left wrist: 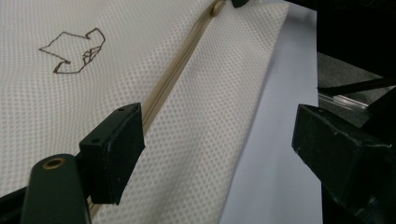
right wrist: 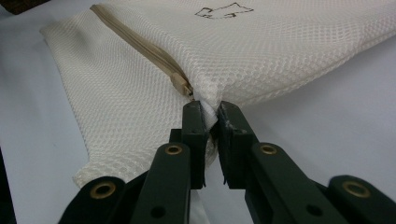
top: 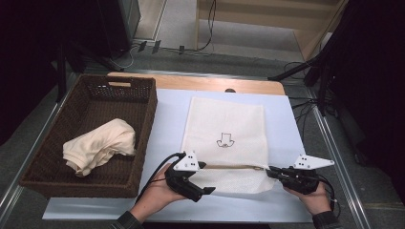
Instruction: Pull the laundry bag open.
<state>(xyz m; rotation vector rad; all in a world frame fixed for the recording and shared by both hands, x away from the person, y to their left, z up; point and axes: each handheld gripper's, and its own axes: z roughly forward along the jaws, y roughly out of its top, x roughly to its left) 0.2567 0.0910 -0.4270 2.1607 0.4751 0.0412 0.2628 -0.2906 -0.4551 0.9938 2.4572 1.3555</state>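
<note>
White mesh bag (top: 224,138) is laid flat on the white sheet (top: 167,119) of the worktop, zipper (top: 234,167) near the front edge. Bag's right edge is pinched in the right hand-held gripper (top: 273,171). Left hand-held gripper (top: 204,177) is held wide, nothing clamped, at the zipper's left end. Wicker basket (top: 143,138) with cream cloth (top: 100,145) is seen left.

Each hand carries a black gripper. The left gripper (top: 203,190) and the right gripper (top: 273,172) both wear a pale grey three-cornered plate on top, dotted with small dark holes. A black cable loops from the left one, another trails from the right. Seen close, the jaws are blocky matt black with scuffed, chipped edges, small screw holes in the pads and brass-coloured rivets at the arm joints. Dark sleeve cuffs show at both wrists.
</note>
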